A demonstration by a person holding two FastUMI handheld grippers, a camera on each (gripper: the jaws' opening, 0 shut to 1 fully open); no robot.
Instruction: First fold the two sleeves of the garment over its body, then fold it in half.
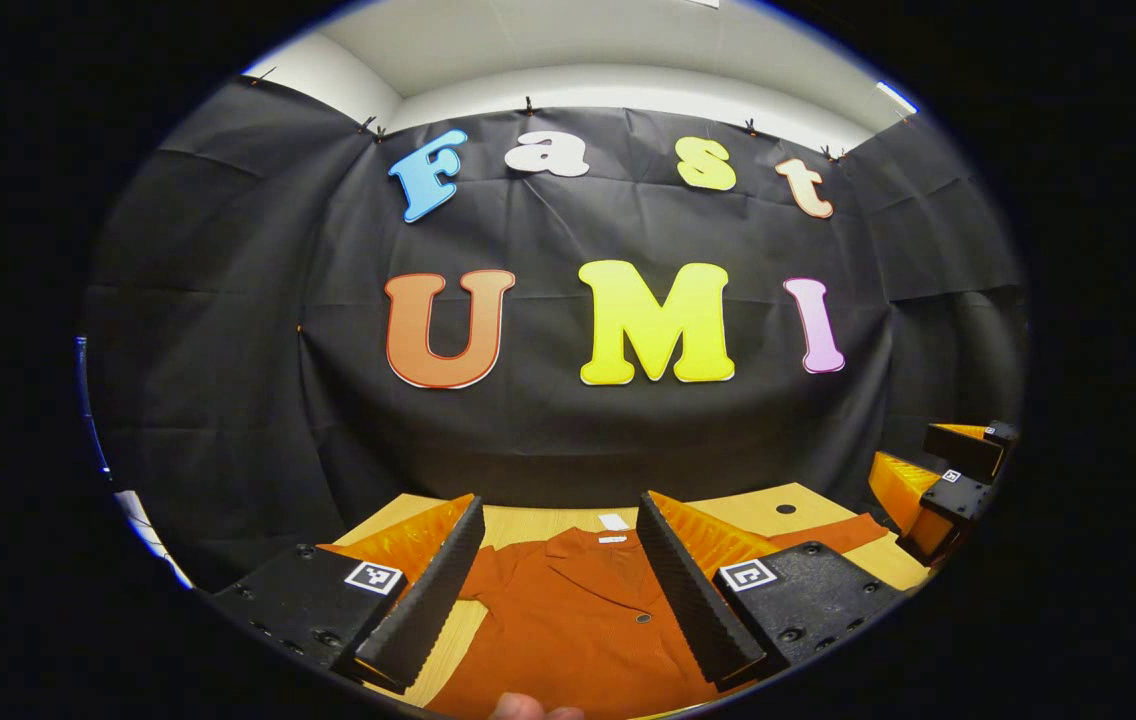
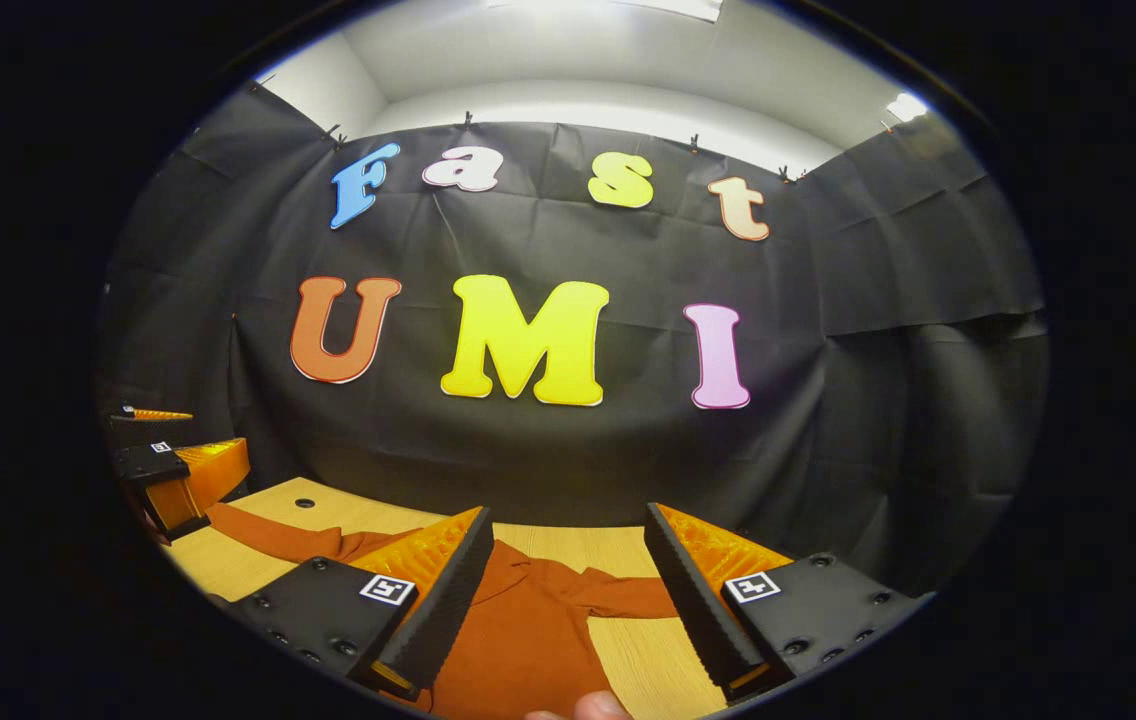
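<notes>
Rust-orange shirt [image 1: 568, 620] lies flat on the wooden desk [image 1: 528, 522]; you hold your left claw [image 1: 558, 575] and right claw [image 2: 568, 590] above it, both open.

Left tool [image 1: 561, 585] hangs open above the garment [image 1: 578, 620] (perhaps buttoned) on the table [image 1: 778, 505].

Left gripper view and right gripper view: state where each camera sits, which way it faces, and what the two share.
Left gripper view: rides on the left gripper, facing forward over the rust garment on the wooden table toward the booth wall; its own open fingers and a fingertip show; the right gripper sits at the right edge.
Right gripper view: rides on the right gripper, facing the same wall; the left gripper sits at the left edge.
Shared: garment, table, wall.
</notes>
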